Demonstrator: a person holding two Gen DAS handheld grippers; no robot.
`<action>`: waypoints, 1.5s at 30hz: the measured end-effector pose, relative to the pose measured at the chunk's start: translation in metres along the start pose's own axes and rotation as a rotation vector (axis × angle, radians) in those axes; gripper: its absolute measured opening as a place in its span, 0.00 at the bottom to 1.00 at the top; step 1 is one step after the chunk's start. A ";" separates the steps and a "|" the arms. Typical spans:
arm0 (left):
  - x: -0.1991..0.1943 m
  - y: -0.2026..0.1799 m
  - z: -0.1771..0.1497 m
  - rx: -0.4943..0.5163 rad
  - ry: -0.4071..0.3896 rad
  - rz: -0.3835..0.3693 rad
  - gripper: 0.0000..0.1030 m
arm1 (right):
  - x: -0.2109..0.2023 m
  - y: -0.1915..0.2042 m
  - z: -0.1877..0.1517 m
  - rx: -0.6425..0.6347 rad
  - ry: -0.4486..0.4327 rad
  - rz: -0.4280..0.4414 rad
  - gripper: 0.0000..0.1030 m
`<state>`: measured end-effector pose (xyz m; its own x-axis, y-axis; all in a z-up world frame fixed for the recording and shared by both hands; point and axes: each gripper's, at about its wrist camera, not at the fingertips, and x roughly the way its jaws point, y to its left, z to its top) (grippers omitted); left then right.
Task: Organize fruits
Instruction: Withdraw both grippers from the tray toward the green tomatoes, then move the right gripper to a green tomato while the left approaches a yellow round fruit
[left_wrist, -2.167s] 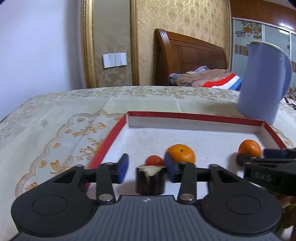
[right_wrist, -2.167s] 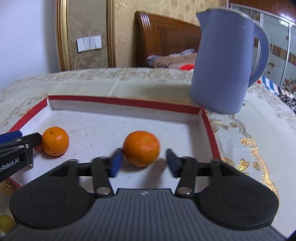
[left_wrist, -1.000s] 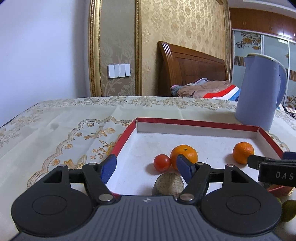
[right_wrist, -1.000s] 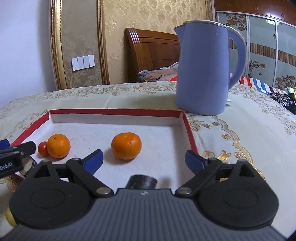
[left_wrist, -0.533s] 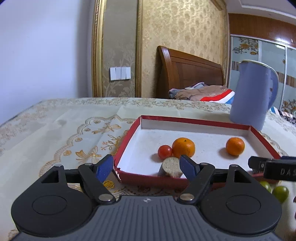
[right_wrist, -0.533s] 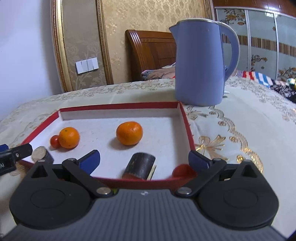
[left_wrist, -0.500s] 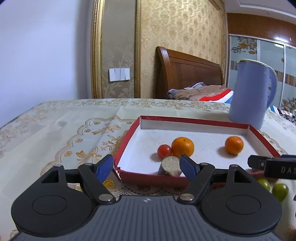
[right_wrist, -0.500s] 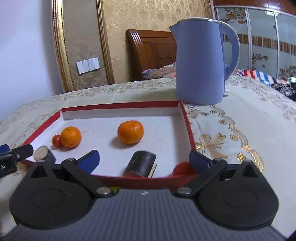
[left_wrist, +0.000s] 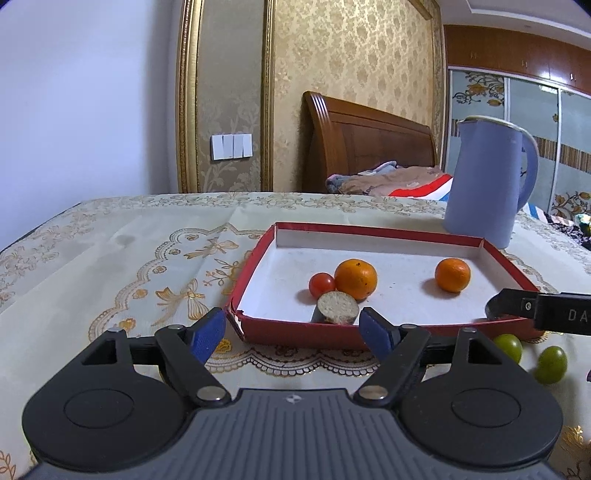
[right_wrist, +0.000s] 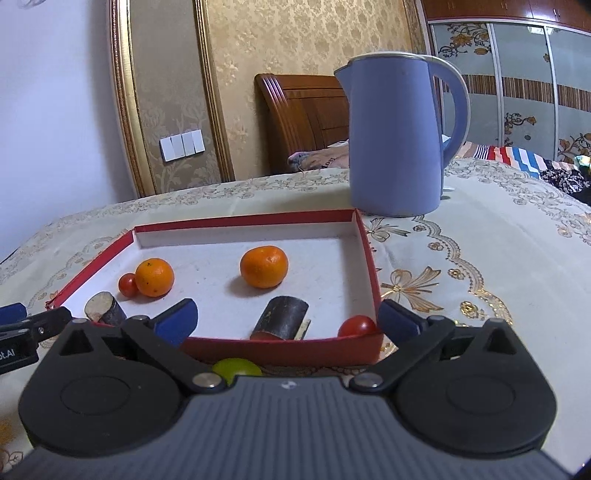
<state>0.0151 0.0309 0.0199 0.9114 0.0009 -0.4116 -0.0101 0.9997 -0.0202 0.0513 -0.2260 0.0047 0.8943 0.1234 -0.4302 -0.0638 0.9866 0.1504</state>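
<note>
A red-walled tray (left_wrist: 295, 330) (right_wrist: 280, 349) lies on the tablecloth. In it are two oranges (left_wrist: 355, 278) (left_wrist: 452, 275), a cherry tomato (left_wrist: 321, 285) and a dark cut cylinder piece (left_wrist: 337, 308). The right wrist view also shows a second dark cylinder (right_wrist: 284, 317) and a second tomato (right_wrist: 356, 326) in the tray's near right corner. Two green fruits (left_wrist: 509, 347) (left_wrist: 552, 363) lie on the cloth in front of the tray; one (right_wrist: 236, 369) shows under the right gripper. My left gripper (left_wrist: 291, 332) and right gripper (right_wrist: 288, 315) are both open and empty, in front of the tray.
A blue kettle (left_wrist: 487, 188) (right_wrist: 399, 136) stands behind the tray's far right corner. The embroidered tablecloth (left_wrist: 129, 266) covers the table. A wooden headboard (left_wrist: 365, 147) and bedding lie behind the table.
Both grippers opened, let go of the dark cylinder pieces in the tray and drew back and up. The green fruits in front of the tray came into view.
</note>
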 end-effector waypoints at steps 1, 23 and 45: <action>-0.002 0.001 -0.001 -0.001 0.000 -0.010 0.77 | -0.003 -0.003 -0.002 0.008 0.003 0.006 1.00; -0.023 0.015 -0.023 -0.031 0.043 -0.141 0.83 | -0.025 -0.053 -0.027 0.225 0.035 0.037 1.00; -0.004 0.002 -0.025 0.037 0.172 -0.087 0.84 | -0.021 -0.052 -0.027 0.223 0.058 0.015 1.00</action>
<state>0.0009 0.0322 -0.0015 0.8244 -0.0859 -0.5595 0.0833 0.9961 -0.0302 0.0239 -0.2775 -0.0177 0.8667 0.1505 -0.4756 0.0281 0.9371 0.3479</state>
